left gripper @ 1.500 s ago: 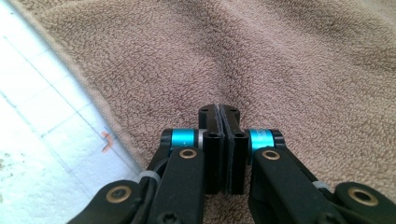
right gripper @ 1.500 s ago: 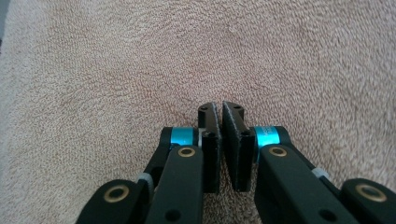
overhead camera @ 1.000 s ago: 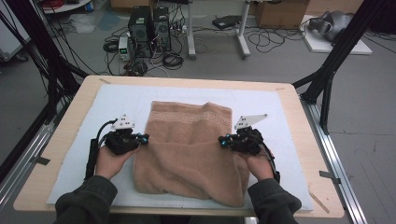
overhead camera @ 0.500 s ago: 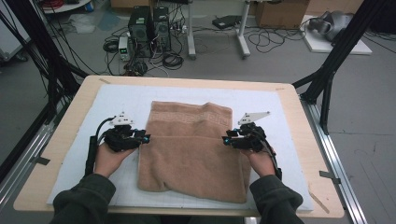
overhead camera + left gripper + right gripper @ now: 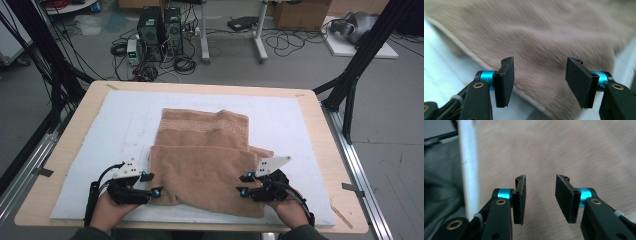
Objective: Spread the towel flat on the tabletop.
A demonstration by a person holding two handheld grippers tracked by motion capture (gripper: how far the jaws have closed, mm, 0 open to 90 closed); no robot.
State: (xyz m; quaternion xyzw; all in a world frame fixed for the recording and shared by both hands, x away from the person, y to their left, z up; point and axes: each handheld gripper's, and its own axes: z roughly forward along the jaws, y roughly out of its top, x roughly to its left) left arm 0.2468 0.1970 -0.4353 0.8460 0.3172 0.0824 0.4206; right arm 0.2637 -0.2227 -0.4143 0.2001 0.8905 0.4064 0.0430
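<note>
Fuzzy tan terry-cloth towel (image 5: 205,170), matt white mat (image 5: 125,130), pale smooth wooden table (image 5: 85,107)

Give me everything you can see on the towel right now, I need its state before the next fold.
The towel is tan, soft terry-like cloth with a woven band near its far edge. It lies flat on the white mat, folded: the near half is doubled over, its fold edge running across the middle, with a corner of the lower layer peeking out at the right. The left gripper and right gripper sit at its near corners, jaws having just been opening, nothing pinched between them.
</note>
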